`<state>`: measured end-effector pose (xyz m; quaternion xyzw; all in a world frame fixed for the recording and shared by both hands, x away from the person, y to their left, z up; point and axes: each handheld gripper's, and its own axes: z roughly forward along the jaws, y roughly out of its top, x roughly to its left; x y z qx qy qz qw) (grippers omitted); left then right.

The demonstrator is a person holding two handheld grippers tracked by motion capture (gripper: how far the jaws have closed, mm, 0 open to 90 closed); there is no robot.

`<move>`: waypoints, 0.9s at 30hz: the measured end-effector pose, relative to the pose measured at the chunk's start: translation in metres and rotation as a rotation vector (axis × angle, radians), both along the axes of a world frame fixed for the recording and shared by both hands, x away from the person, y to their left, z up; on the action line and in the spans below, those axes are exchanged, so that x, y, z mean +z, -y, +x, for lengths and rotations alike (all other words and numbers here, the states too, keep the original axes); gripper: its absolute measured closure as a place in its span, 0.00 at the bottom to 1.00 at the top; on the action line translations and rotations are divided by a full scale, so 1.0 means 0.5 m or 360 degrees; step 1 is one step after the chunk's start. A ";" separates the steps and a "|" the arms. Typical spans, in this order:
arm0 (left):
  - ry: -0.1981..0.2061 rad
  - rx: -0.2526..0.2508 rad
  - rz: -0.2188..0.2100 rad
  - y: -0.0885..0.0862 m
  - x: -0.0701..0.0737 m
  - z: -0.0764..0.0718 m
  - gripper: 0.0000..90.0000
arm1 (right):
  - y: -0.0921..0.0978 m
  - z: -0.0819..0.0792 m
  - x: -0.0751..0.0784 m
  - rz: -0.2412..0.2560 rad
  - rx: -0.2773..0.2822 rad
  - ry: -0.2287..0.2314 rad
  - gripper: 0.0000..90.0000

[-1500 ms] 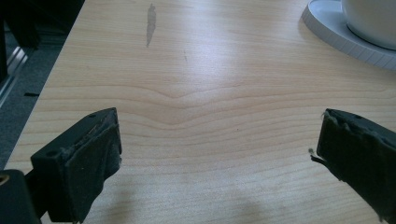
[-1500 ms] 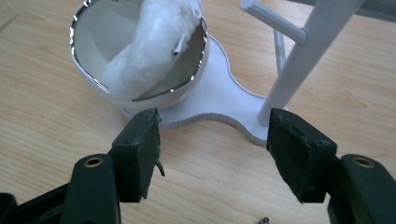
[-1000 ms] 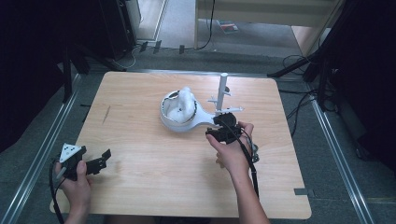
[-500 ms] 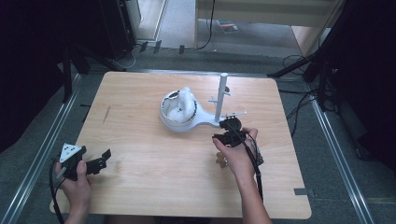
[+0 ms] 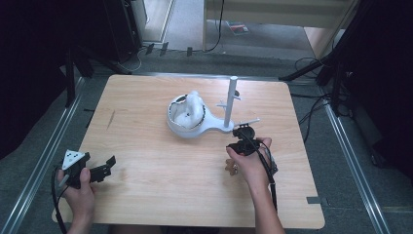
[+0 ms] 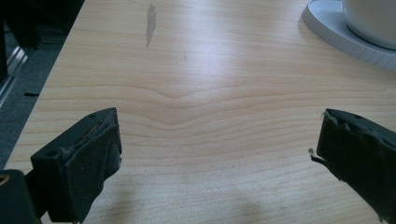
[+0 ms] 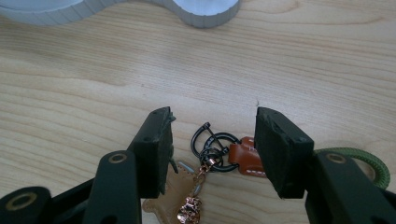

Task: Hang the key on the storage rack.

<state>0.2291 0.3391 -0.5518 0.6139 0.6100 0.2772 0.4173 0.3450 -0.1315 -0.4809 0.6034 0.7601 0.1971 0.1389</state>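
Keychain (image 7: 219,156) lies flat on the counter (image 5: 146,195): black rings, brown leather tab, green cord running off at 3 o'clock, tan leather piece and a small copper charm at 6 o'clock. Right claw (image 7: 212,149) is spread, jaws either side of the ring cluster; left jaw just beside the rings, right jaw over the edge of the brown tab, contact can't be told. Nothing pinched.

High view: right claw (image 5: 242,141) sits at about 4 o'clock from the white stand (image 5: 195,119), just beside the stand's base; the right hand (image 5: 251,163) covers most of it, a bit of the keychain (image 5: 231,168) peeks out at the hand's 9 o'clock. The stand has a bowl-like dish and an upright post with pegs. Right gripper view shows the rings and jaw gap, which the high view hides; the stand's base edge runs along 12 o'clock there.

Left claw (image 6: 215,154) is spread wide over bare wood, holding nothing; stand rim at 1 o'clock. High view puts the left claw (image 5: 104,168) at the counter's 8 o'clock corner, well apart from the keychain, held in the left hand (image 5: 78,192).
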 end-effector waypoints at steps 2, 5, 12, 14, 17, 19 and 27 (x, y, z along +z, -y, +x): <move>-0.0003 -0.0002 0.0003 0.000 0.000 0.000 0.01 | 0.004 0.000 -0.002 -0.0004 -0.0003 -0.0001 0.54; -0.0004 -0.0001 0.0003 0.000 0.000 0.000 0.01 | 0.010 0.000 -0.004 -0.0006 -0.0013 -0.0010 0.55; -0.0005 -0.0002 0.0002 0.000 0.000 0.000 0.01 | 0.026 -0.003 -0.013 -0.0011 -0.0039 -0.0047 0.56; -0.0006 -0.0002 0.0003 0.000 0.000 0.000 0.01 | 0.030 -0.004 -0.017 -0.0013 -0.0039 -0.0064 0.56; -0.0006 -0.0001 0.0002 0.000 0.000 0.000 0.01 | 0.035 -0.006 -0.022 -0.0012 -0.0057 -0.0093 0.56; -0.0005 -0.0001 0.0003 0.000 0.000 0.000 0.01 | 0.041 -0.006 -0.026 -0.0013 -0.0059 -0.0103 0.55; -0.0007 -0.0001 0.0003 0.000 0.000 0.000 0.01 | 0.079 -0.004 -0.028 0.0004 -0.0138 -0.0100 0.55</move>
